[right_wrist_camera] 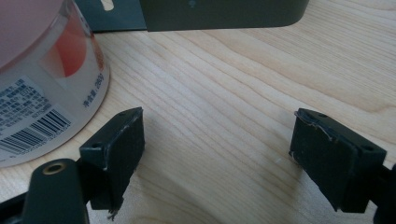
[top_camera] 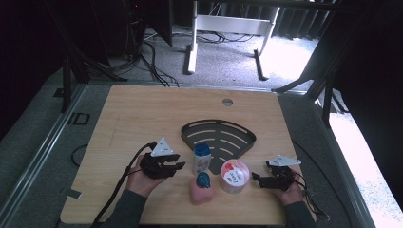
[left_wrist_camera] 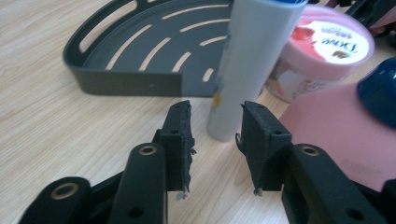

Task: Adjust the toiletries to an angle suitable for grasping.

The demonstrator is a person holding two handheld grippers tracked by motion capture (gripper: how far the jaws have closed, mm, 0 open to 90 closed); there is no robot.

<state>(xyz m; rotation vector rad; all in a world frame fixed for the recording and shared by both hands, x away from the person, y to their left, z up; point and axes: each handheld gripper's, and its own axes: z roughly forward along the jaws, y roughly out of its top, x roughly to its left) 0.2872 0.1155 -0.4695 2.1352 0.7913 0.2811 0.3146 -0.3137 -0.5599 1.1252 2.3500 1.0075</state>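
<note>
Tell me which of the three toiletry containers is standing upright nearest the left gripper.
The tall white bottle with the blue cap, just ahead of the left gripper. The pink bottle lies flat, and the round pink jar sits farther right.

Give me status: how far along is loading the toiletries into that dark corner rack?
Nothing looks done: the rack holds nothing. The white bottle, pink bottle and cream tub stand on the table in front of it. In hand: the left gripper faces the white bottle, jaws apart, not gripping. The right gripper waits open beside the tub. All three remain.
</note>
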